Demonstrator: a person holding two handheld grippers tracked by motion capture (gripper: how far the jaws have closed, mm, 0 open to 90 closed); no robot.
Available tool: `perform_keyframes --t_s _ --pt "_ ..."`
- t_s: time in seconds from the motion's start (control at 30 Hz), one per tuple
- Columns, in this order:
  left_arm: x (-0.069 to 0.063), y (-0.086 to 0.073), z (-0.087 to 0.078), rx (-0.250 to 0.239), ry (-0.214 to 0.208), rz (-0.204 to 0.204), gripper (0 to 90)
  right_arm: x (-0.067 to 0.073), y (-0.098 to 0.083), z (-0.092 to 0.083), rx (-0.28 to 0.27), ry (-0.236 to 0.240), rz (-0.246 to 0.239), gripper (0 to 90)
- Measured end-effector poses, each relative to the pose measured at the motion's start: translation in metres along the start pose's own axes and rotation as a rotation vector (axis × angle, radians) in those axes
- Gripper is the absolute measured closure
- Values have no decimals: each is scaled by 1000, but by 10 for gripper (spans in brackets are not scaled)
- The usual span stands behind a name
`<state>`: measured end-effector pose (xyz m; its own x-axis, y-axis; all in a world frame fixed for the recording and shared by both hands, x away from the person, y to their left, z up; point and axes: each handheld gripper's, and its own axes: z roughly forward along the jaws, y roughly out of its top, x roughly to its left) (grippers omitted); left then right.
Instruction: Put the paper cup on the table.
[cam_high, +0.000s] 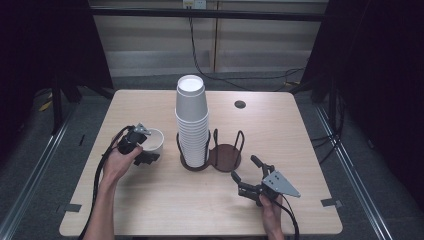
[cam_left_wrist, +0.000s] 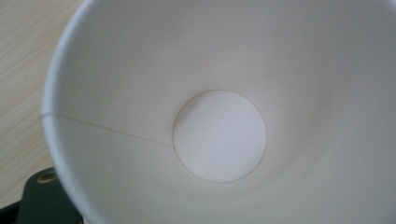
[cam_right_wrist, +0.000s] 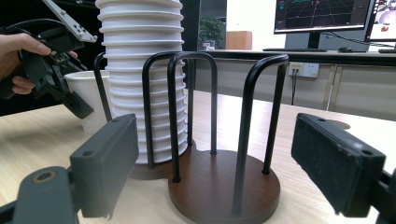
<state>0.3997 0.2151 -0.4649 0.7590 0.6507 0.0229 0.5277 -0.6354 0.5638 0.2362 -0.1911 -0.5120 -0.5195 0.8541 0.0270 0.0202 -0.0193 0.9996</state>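
Left tool (cam_high: 143, 148) clamped on rim of single white paper cup (cam_high: 152, 140) standing on pale wooden counter (cam_high: 150, 200) – right tool (cam_high: 247, 174) gaping wide, empty, facing dark brown two-slot cup holder (cam_high: 225, 157)

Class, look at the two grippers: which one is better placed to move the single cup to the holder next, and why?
Left. The left gripper is already at the cup, clamped on its rim. The right gripper sits open by the holder's empty side, holding nothing.
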Motion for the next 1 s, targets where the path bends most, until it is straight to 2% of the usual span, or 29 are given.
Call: perform_keyframes --t_s 0.2,0.27,0.3,0.37,0.43,0.5,0.57,0.6,0.7,0.83,0.9,0.93,1.0 --pt "0 -10 2 -16 -12 -10 159 0 0 0 0 0 0 143" --pt "-1 -15 1 -57 -21 -26 159 0 0 0 0 0 0 143" --pt "-2 -18 1 -82 -29 -47 159 0 0 0 -1 0 -1 142" --pt "-3 -20 -1 -98 -25 -44 159 0 0 0 0 0 1 141" --pt "-3 -23 -4 -108 -30 -59 160 0 0 0 -1 0 -1 141" --pt "-3 -28 -7 -153 -26 -84 158 0 0 0 -1 0 -1 141" --pt "-3 -30 -9 -159 -5 -84 159 0 0 0 0 0 0 141" --pt "-4 -31 -10 -163 -7 -87 158 0 0 0 0 0 0 141" --pt "-5 -37 -15 -216 -7 -110 158 0 0 0 -1 0 -1 141" --pt "-9 -43 -20 -263 10 -112 158 0 0 0 0 0 0 142" --pt "-11 -45 -20 -286 14 -131 160 0 0 0 0 0 1 141" --pt "-12 -46 -22 -281 17 -128 158 0 0 0 0 0 0 141" --pt "-15 -47 -24 -313 13 -136 159 0 0 0 -1 0 -1 141"
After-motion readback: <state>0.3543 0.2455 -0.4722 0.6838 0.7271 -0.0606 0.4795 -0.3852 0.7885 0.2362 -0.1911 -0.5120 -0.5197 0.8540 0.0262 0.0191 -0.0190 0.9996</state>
